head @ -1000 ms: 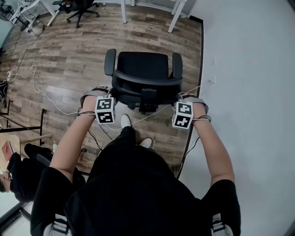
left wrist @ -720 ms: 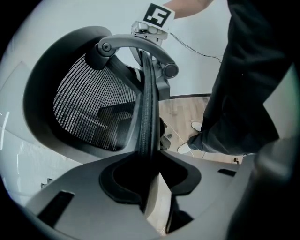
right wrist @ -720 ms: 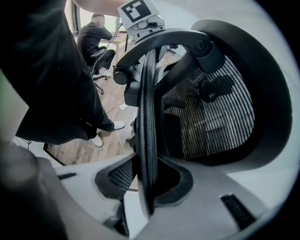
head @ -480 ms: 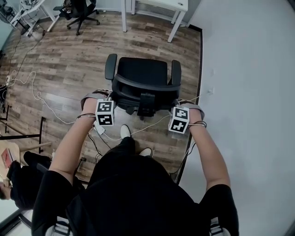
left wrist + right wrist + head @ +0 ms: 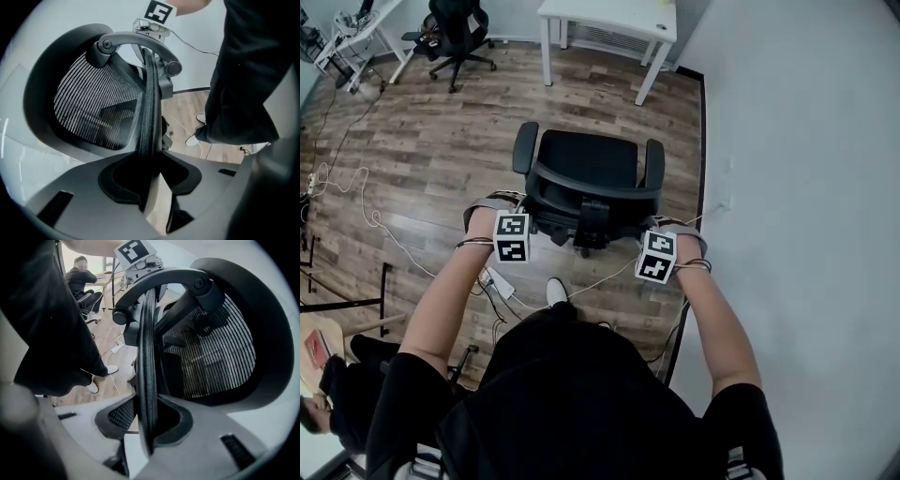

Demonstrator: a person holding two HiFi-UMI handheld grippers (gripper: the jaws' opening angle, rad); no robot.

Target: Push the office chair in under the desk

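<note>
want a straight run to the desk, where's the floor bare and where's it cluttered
Bare floor between chair and desk, along the wall. Crowded: cables on the left, power strip behind the chair.

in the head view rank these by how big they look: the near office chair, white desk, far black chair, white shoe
1. office chair
2. white desk, cut off by the frame's top edge
3. far black chair, small partly because it is farther away
4. white shoe
</note>
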